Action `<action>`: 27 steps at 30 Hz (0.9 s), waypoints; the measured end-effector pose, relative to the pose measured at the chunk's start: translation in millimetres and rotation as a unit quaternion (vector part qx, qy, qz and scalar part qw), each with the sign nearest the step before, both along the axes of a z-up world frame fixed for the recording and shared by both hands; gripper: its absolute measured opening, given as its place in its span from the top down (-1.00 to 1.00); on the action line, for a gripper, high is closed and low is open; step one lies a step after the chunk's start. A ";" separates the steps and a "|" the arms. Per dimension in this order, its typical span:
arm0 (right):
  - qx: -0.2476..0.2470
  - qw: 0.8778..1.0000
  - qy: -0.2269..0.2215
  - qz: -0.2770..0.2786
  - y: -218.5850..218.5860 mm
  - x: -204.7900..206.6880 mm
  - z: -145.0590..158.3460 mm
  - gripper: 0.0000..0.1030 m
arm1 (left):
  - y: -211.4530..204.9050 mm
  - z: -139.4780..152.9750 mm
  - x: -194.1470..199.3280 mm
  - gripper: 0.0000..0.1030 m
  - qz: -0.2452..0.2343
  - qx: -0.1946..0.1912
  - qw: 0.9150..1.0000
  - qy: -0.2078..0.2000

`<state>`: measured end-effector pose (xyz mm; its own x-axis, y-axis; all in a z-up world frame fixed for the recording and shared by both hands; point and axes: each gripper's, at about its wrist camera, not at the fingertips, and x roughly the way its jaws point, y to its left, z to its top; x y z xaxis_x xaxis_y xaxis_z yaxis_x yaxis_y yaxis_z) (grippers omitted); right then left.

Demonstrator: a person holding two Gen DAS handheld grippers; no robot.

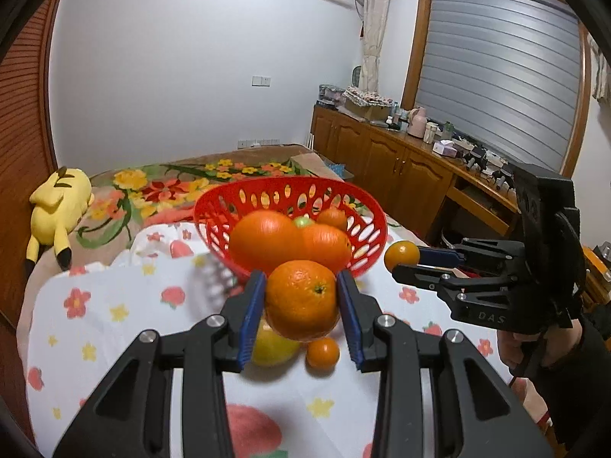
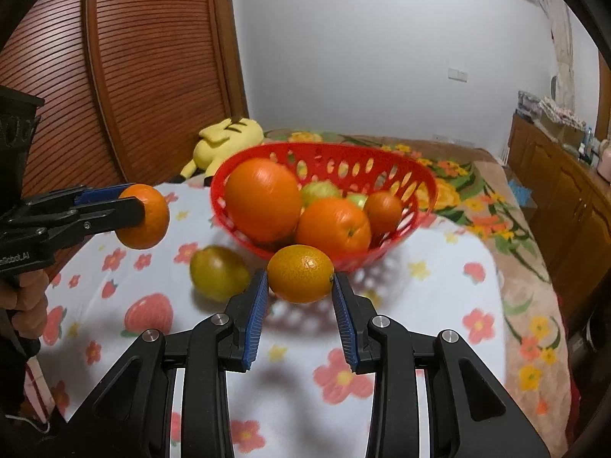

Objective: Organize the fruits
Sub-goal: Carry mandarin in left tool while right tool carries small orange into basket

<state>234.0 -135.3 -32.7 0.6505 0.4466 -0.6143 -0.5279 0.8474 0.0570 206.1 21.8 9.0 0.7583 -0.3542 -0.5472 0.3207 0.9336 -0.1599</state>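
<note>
Between the blue pads of the left gripper (image 1: 301,278): a large orange (image 1: 301,299), clamped from both sides and held above the flowered cloth (image 1: 114,328). Just beyond the fingertips, a red basket (image 1: 267,181) with oval holes in its wall, holding three oranges (image 2: 263,198) and some green fruit (image 2: 320,191). Below the held orange, on the cloth, a yellow-green fruit (image 1: 273,347) under the left finger and a small orange (image 1: 322,352) nearer the right finger. To the right of those fingers, the right gripper (image 2: 299,278), pinching a small tangerine (image 2: 300,273) by its two ends, raised just short of the basket's near rim. Far off to the left of the fingers, a yellow plush toy (image 1: 57,206) lying on a floral blanket (image 1: 164,187).
</note>
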 end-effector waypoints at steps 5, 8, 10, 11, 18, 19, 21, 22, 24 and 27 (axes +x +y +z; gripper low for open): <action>-0.005 1.000 -0.006 -0.003 -4.2 22.6 6.4 0.35 | -4.0 10.3 19.3 0.31 0.004 -0.001 1.000 -0.011; -0.009 1.000 -0.003 -0.007 -6.6 39.1 4.8 0.35 | -5.6 15.1 34.8 0.31 0.008 0.006 1.000 -0.014; -0.009 1.000 0.000 -0.007 -6.5 48.7 4.0 0.34 | -6.2 17.7 46.8 0.31 0.008 0.010 1.000 -0.012; -0.009 1.000 0.001 -0.006 -7.0 52.5 3.5 0.34 | -6.5 18.5 54.0 0.31 0.008 0.012 1.000 -0.011; -0.014 1.000 0.011 0.000 -8.3 73.9 -5.6 0.34 | -7.4 13.0 104.2 0.30 0.014 0.026 1.000 0.005; -0.016 1.000 0.012 0.000 -8.8 76.8 -7.0 0.34 | -7.8 11.3 108.7 0.30 0.015 0.026 1.000 0.008; -0.017 1.000 0.014 0.000 -9.2 81.0 -8.4 0.34 | -8.3 8.5 121.0 0.30 0.016 0.025 0.999 0.013; -0.017 1.000 0.017 0.001 -9.9 83.1 -9.0 0.33 | -7.2 6.7 127.7 0.30 0.017 0.025 0.999 0.016; -0.016 1.000 0.020 -0.001 -12.1 87.3 -10.4 0.32 | -5.4 3.1 137.2 0.30 0.018 0.027 0.999 0.019; -0.009 1.000 0.023 -0.002 -14.0 89.9 -10.4 0.21 | -3.5 -3.0 151.3 0.30 0.020 0.026 0.999 0.029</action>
<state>323.9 -149.4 -43.1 0.6229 0.4326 -0.6518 -0.5214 0.8507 0.0663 357.4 18.3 6.0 0.7385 -0.2940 -0.6068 0.2743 0.9531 -0.1280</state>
